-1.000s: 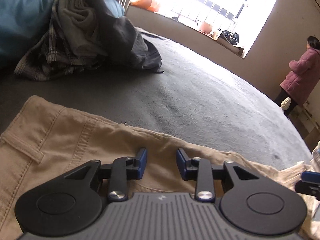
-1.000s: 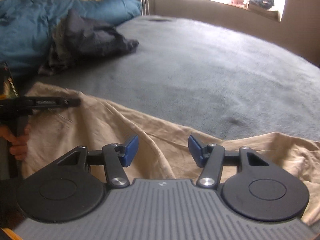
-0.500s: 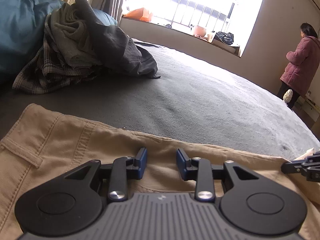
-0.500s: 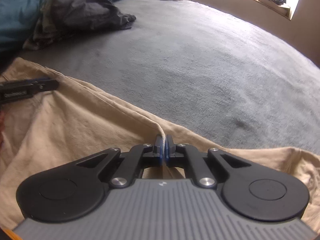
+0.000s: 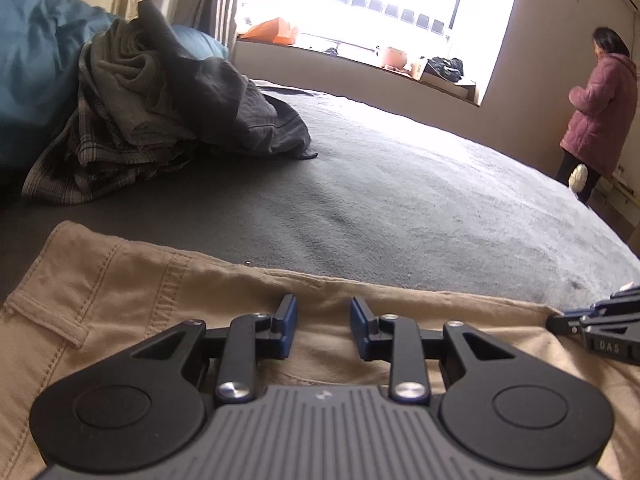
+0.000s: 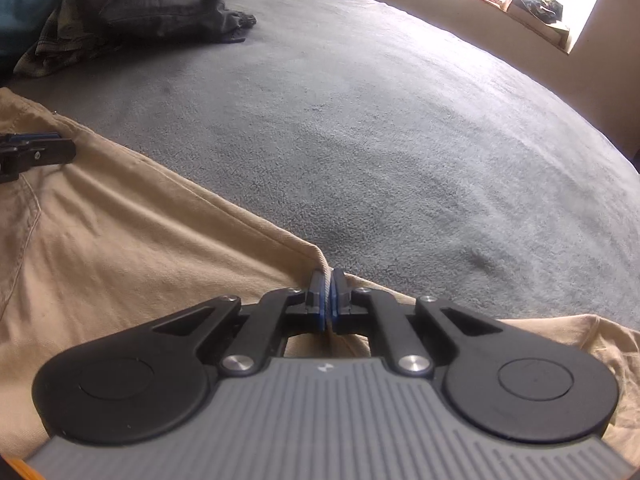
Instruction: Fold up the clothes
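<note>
While right tongs [image 6: 327,300] pinch tan trousers [image 6: 120,248] edge; left tongs [image 5: 323,328] closing, ungripped.

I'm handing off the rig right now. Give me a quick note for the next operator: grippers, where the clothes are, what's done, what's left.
Right gripper: shut, pinching the far edge of the tan trousers.
Left gripper: jaws closing, pads not yet pressing; it sits over the trousers near the waistband end, cloth beneath it.
Trousers lie spread along the near edge of the grey bed.
Unfolded clothes pile sits at the far left by the blue bedding.
Done: right-side grip only. Left: close the left gripper, fold the trousers, then the pile.
</note>
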`<control>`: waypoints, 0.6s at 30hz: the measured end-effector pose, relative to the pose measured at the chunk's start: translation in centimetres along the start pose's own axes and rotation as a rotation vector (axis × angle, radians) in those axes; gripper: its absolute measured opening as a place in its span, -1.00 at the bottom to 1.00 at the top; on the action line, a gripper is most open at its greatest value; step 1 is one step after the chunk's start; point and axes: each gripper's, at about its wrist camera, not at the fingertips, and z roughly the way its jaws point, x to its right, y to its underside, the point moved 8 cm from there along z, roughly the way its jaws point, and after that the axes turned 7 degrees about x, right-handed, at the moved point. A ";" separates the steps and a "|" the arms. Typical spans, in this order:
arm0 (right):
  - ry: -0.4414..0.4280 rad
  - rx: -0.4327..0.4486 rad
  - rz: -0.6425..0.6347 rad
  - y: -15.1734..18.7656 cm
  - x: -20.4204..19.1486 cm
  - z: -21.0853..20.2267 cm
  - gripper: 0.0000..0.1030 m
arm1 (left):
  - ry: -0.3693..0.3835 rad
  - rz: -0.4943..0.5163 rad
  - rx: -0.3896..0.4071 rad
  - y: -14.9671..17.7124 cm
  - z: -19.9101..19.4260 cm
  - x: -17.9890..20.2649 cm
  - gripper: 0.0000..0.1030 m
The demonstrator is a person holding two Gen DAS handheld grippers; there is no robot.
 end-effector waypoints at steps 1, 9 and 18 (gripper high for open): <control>-0.004 -0.002 0.008 0.0 0.1 0.0 -0.98 | -0.002 0.000 0.003 -0.2 -0.3 0.0 -0.39; -0.028 -0.009 0.073 0.2 0.6 0.2 -0.97 | 0.142 0.019 -0.030 -2.3 -0.4 4.0 -0.36; -0.055 -0.014 0.153 0.2 1.3 0.4 -0.97 | 0.280 0.125 -0.130 0.8 4.3 10.0 -0.36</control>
